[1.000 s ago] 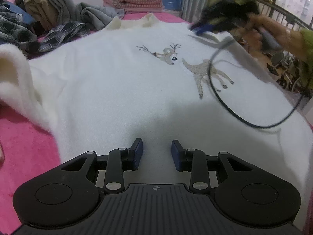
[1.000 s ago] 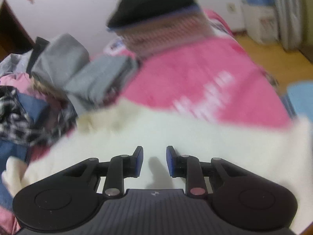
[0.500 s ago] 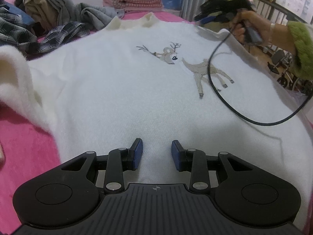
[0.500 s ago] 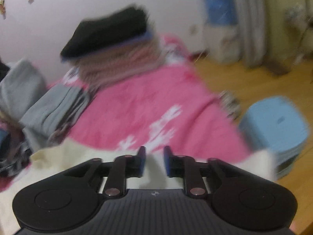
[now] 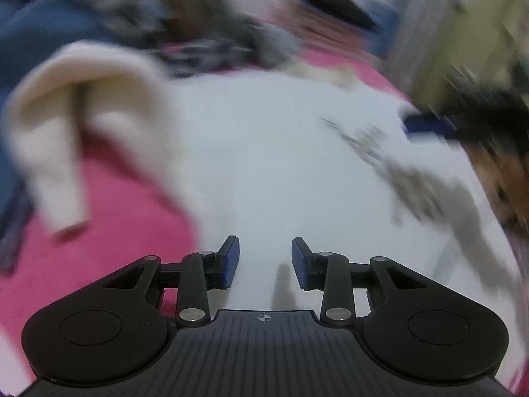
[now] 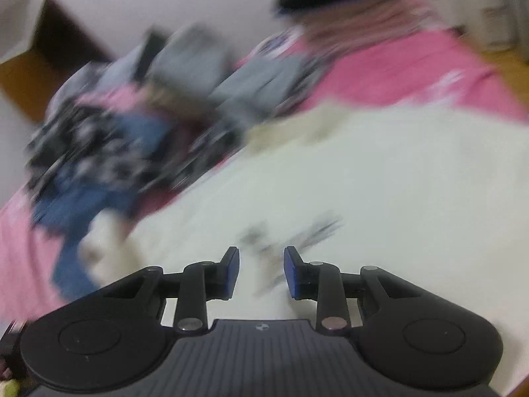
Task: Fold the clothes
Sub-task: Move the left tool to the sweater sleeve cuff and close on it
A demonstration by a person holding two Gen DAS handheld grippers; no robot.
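Note:
A white fleece sweater with a grey reindeer print lies spread on the pink bed cover. Its left sleeve is curled up at the left. My left gripper hovers open over the sweater's lower part, nothing between its fingers. My right gripper hangs above the print on the sweater. Its jaws are opening, with nothing between them. In the left wrist view a hand carries it at the right edge. Both views are motion-blurred.
A heap of unfolded clothes, plaid, blue and grey, lies beyond the sweater's left side. A stack of folded garments with a black one on top stands at the far end of the bed. Pink cover shows between them.
The left wrist view has swung left and rolled, so the sleeve looms larger. The right gripper has come back from the sweater's far right edge to over the print.

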